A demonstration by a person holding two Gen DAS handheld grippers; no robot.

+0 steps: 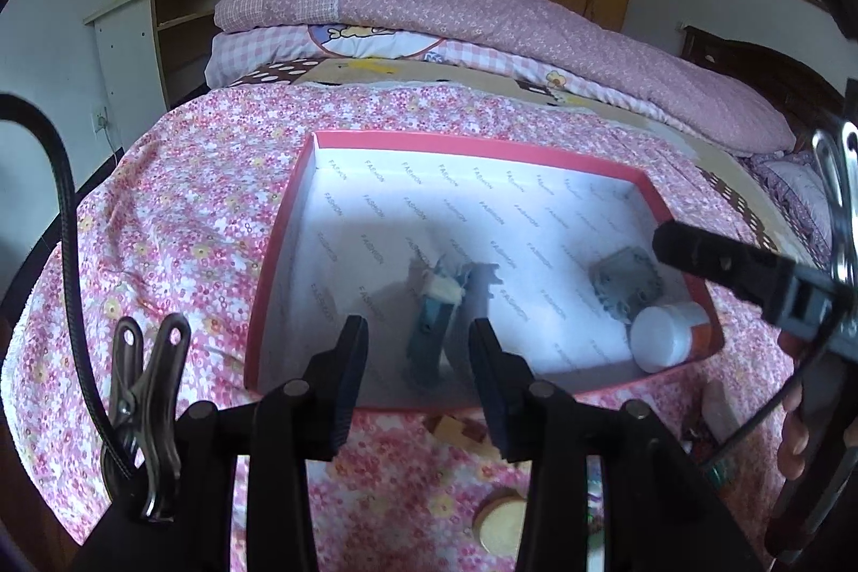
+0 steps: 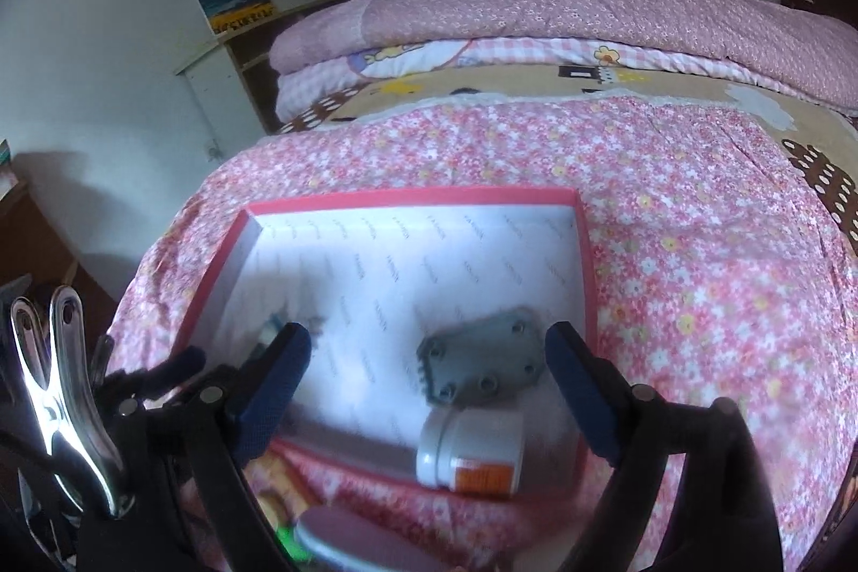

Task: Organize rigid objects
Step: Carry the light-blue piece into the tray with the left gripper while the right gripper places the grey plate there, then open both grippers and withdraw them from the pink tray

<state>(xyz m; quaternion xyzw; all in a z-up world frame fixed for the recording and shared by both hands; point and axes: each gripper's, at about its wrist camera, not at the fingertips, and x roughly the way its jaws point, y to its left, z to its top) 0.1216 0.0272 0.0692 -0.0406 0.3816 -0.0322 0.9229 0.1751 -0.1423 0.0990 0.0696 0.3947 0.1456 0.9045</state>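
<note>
Rigid objects lie in a shallow red-rimmed box (image 1: 279, 218) on the flowered bedspread (image 1: 177, 197): a grey plate with screw holes (image 2: 482, 365), a white bottle with an orange label (image 2: 472, 454) on its side just beside it in the near right corner, and a blue-and-white piece (image 1: 431, 331) nearer the middle. That blue piece is hard to make out (motion blur and shadow smear its outline), and from the right wrist view it is mostly hidden behind the left finger. The bottle's label print is too blurred to read. The box's white lining repeats the word "FASHION" in diagonal rows.

The left gripper (image 1: 418, 352) hangs over the near edge of the box, its jaws spread, nothing between them but the blue piece lying below. The right gripper (image 2: 429, 384) is also spread wide, above the plate and bottle, touching neither as far as can be seen.

Outside the box, near its front wall, a round wooden disc (image 1: 501, 524) and a small wooden block (image 1: 456, 430) are partly cut off by the left gripper's fingers.
</note>
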